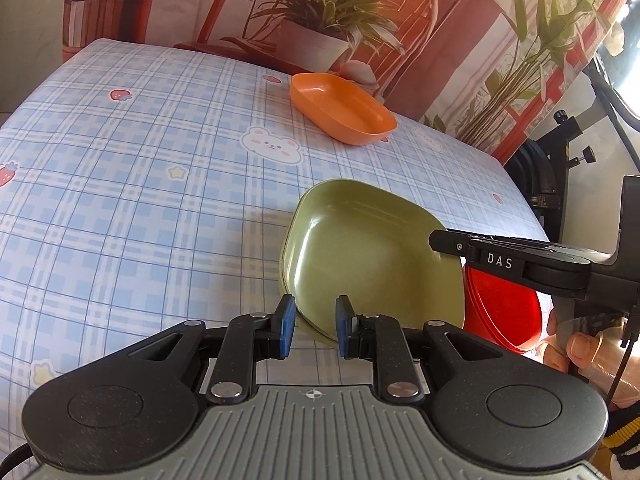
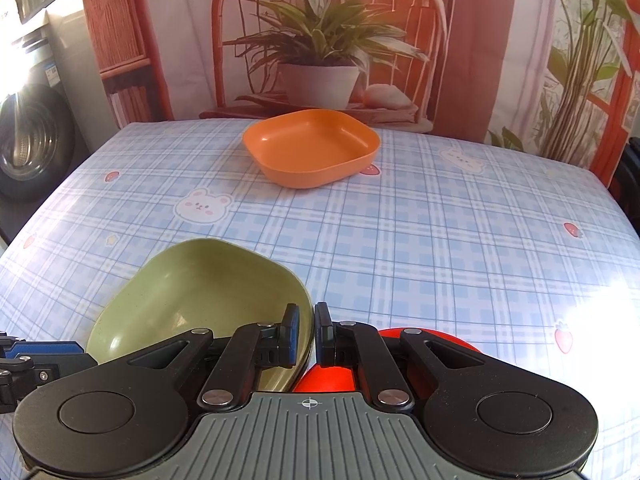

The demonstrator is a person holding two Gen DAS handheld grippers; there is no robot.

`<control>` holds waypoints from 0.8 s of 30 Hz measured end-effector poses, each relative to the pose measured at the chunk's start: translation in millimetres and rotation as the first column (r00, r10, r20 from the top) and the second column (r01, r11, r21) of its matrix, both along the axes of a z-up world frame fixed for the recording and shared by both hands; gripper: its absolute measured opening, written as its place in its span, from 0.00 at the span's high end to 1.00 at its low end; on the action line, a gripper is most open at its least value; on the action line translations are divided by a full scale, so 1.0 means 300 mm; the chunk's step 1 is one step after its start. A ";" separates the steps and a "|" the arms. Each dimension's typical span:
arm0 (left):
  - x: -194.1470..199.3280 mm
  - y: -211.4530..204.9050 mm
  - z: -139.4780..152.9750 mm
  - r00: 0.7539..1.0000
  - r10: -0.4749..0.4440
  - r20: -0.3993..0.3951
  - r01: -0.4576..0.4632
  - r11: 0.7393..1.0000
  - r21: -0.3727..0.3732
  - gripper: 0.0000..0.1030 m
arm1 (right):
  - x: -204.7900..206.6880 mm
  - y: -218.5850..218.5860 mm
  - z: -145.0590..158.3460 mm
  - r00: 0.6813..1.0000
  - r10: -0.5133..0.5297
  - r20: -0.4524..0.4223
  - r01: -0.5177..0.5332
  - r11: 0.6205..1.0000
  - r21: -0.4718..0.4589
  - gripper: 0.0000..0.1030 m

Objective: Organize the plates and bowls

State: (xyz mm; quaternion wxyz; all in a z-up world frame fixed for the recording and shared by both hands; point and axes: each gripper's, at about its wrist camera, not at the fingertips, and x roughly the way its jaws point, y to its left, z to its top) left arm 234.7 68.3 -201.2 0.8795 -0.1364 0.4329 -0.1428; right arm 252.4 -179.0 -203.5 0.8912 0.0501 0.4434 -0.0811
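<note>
A green square bowl (image 1: 368, 256) sits tilted at the near right of the table, leaning over a red bowl (image 1: 504, 312). My right gripper (image 2: 306, 338) is shut on the green bowl's (image 2: 200, 292) right rim, with the red bowl (image 2: 400, 344) just under it. In the left wrist view the right gripper's fingers (image 1: 496, 260) reach across the green bowl's right edge. My left gripper (image 1: 316, 330) is open, its pads on either side of the green bowl's near rim without pinching it. An orange square bowl (image 1: 344, 108) stands at the far side, also in the right wrist view (image 2: 312, 148).
The table carries a blue plaid cloth (image 2: 440, 240) with bunny and strawberry prints. A printed backdrop of a chair and plants (image 2: 320, 48) hangs behind the far edge. A washing machine (image 2: 32, 140) stands to the left, black stand hardware (image 1: 560, 168) to the right.
</note>
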 end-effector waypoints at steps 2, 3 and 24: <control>-0.002 -0.002 -0.001 1.000 0.002 0.001 -0.002 1.000 0.001 0.79 | 0.003 0.000 -0.003 1.000 -0.001 0.000 0.001 1.000 -0.005 0.93; -0.003 -0.001 -0.003 1.000 0.004 0.000 -0.004 1.000 0.003 0.79 | 0.004 0.000 -0.006 1.000 0.003 -0.002 -0.003 1.000 -0.006 0.93; -0.001 -0.017 -0.012 1.000 0.022 -0.008 -0.022 1.000 0.015 0.79 | -0.014 -0.016 0.011 0.999 0.006 0.040 -0.006 1.000 -0.012 0.97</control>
